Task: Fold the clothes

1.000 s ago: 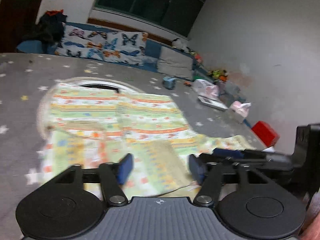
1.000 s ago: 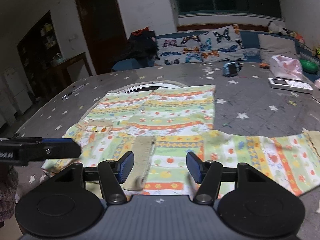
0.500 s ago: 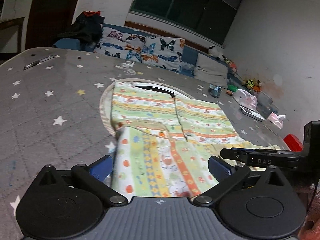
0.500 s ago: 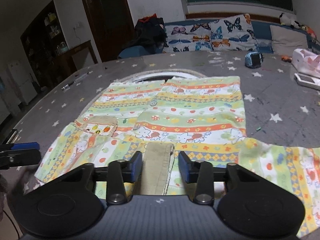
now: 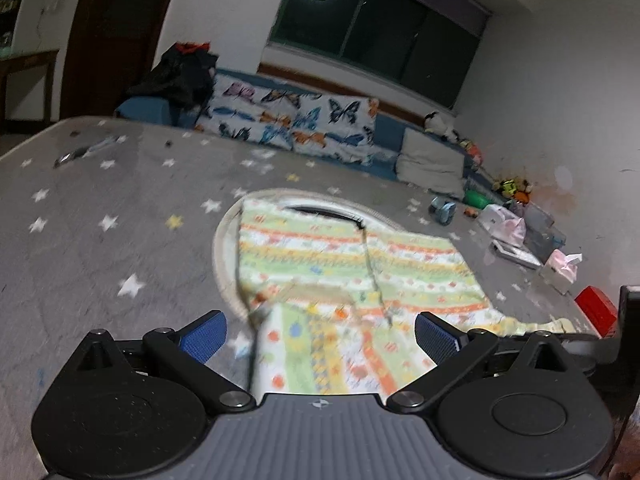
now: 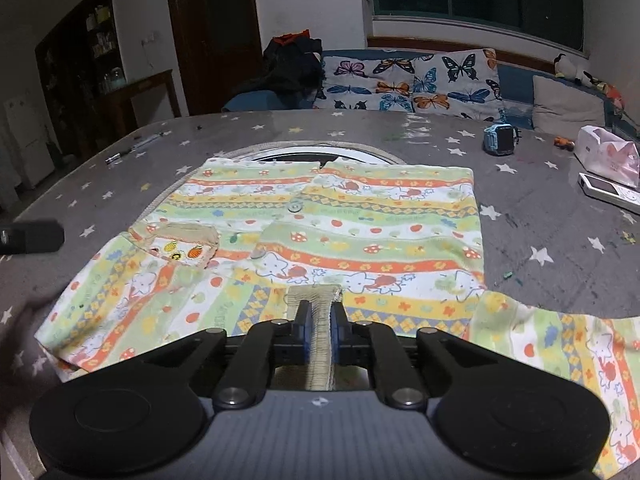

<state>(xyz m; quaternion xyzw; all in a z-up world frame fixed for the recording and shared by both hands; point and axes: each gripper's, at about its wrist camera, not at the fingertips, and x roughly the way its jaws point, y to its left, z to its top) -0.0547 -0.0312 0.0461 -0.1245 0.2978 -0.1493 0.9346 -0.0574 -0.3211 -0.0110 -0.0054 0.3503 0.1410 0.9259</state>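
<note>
Right wrist view: right gripper [image 6: 320, 326] clenches the beige cuff [image 6: 316, 300] at 6 o'clock; left gripper [image 5: 320, 334] gapes empty. Lift gently, keeping sleeve [image 6: 168, 300] flat.

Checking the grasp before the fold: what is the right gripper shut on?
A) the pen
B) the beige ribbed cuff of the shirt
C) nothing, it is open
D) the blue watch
B: the right gripper has its blue pads pressed on either side of the beige ribbed cuff of the shirt.
</note>
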